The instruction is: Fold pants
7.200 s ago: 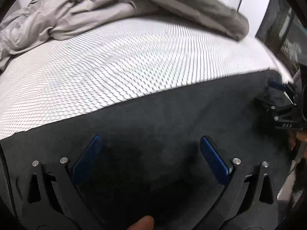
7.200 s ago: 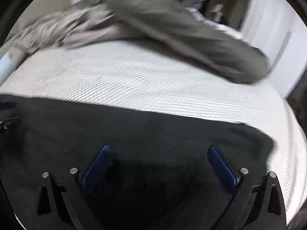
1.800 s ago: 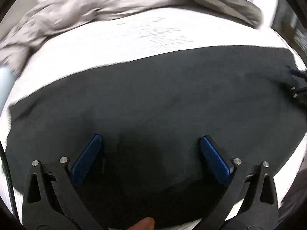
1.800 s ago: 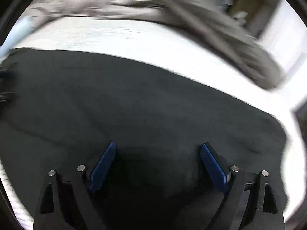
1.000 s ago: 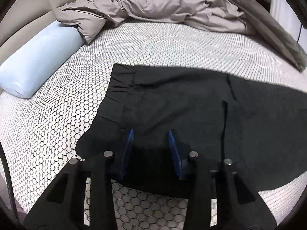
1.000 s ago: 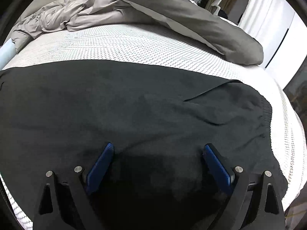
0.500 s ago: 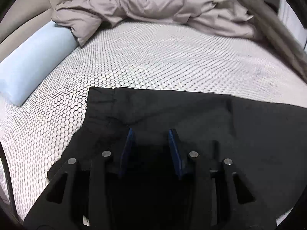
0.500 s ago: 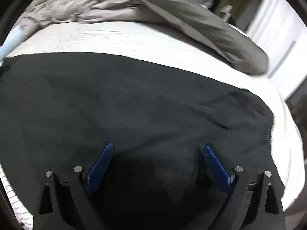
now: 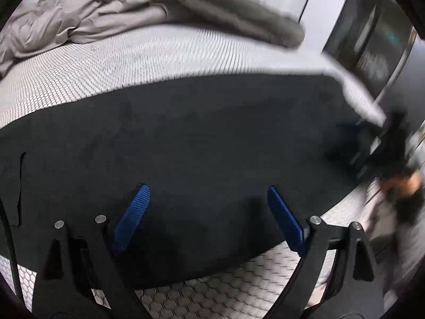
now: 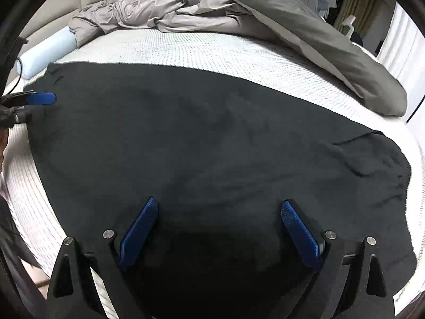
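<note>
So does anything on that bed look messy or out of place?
Only the grey duvet, heaped and rumpled along the far side. The black pants lie flat on the mattress, a few wrinkles at their right end.

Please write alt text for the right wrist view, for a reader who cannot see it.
Black pants lie spread flat across a white bed, with the right gripper above them, jaws open and empty. A grey duvet is bunched behind, and the left gripper shows at the pants' left edge.

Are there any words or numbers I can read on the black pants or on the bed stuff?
None to read: the black pants, the white honeycomb mattress cover, the grey duvet and the light blue pillow show no letters or numbers.
</note>
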`<state>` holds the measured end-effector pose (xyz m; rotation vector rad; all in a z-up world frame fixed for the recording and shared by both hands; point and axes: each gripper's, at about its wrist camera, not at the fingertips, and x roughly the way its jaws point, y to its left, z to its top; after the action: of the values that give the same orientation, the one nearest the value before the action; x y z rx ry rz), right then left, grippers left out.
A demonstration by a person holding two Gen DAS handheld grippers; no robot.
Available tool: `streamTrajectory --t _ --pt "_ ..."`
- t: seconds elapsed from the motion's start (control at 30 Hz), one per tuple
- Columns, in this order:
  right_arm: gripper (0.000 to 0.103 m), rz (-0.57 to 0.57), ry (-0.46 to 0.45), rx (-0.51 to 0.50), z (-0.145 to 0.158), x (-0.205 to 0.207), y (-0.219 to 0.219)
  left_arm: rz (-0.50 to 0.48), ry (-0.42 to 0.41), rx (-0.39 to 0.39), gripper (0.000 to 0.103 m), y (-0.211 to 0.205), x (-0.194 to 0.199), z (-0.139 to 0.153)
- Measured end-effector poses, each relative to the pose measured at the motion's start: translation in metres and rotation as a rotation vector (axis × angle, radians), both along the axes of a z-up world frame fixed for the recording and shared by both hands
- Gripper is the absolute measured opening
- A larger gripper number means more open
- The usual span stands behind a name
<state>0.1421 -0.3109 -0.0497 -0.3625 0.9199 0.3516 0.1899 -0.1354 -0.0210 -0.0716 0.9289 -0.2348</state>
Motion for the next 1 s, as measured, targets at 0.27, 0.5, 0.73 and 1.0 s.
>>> streamTrajectory --t 0.27,0.5,0.73,1.0 --pt "0.095 -0.57 -0.123 -0.164 0.006 0.004 -0.184 0.017 0.004 0.055 0.095 0.001 0.004 -0.013" --pt "0.095 -0.63 -0.058 0.365 0.035 -0.041 -0.246 0.035 -0.046 -0.047 0.095 0.022 0.001 0.005" --pt "0.09 -0.607 0.095 0.87 0.004 -0.03 -0.277 0.025 -0.031 -0.034 0.095 0.01 0.011 0.005" --pt "0.026 -0.743 -0.082 0.693 0.003 0.016 -0.259 0.089 -0.008 -0.039 0.095 0.024 0.022 -0.003"
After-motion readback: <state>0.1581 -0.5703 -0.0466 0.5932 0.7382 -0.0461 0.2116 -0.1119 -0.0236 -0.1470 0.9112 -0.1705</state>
